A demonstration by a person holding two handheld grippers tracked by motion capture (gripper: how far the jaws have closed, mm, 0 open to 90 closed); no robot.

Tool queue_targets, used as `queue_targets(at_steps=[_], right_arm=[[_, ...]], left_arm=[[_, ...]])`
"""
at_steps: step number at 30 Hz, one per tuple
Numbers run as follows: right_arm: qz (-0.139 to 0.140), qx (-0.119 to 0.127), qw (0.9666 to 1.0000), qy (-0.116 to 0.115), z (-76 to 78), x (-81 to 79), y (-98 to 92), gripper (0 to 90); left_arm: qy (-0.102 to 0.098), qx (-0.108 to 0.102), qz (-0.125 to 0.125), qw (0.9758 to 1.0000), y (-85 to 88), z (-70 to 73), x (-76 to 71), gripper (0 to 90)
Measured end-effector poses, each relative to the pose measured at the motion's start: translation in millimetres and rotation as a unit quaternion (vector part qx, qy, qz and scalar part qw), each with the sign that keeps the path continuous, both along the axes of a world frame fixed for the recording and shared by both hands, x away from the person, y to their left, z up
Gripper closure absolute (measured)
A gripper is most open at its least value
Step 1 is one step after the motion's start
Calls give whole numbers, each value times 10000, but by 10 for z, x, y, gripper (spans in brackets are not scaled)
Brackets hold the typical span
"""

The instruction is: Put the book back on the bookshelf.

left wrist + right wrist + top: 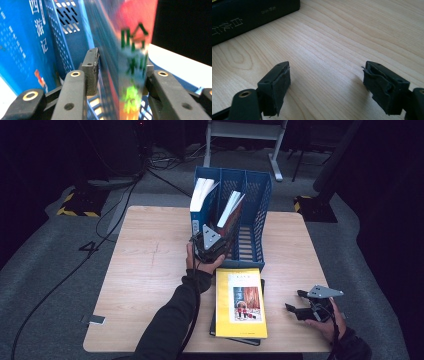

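Observation:
A blue file rack stands at the far middle of the wooden table. My left gripper reaches into its middle slot, where a red-covered book leans. In the left gripper view that red book is blurred and stands between the jaws of the left gripper; the pads lie close along its covers without a clear squeeze. A blue book fills the left slot. My right gripper rests low at the near right, open, and the right gripper has bare wood between its pads.
A yellow book lies flat near the front edge on top of a black book, whose spine is just ahead of the right gripper. Cables and a desk frame are on the floor beyond.

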State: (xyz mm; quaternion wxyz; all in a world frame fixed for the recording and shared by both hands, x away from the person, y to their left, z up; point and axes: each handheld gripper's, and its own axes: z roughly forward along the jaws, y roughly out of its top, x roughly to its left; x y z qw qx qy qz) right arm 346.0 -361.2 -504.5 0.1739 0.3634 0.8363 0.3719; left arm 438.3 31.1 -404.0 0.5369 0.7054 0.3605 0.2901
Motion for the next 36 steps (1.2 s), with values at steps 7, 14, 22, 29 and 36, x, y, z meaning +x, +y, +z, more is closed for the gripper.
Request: queue_targets(at_steps=[7,14,22,29,36], right_arm=[[13,4,10000,5,0,1,-2,219],[12,19,10000,41,-1,6,-6,216],[8,17,10000,41,-1,7,-6,215],[13,10,10000,39,-1,10,-6,212],[24,4,10000,32,-1,10,-6,212]], left_arm=[[465,393,-400,9973,126,-125,-78,497],[750,726,-516,9932,173,-224,-109,522],[757,985,-527,9909,76,-252,-94,604],[808,1199,-335,9889,-20,-232,31,640],[819,1349,26,9875,-100,-220,200,646]])
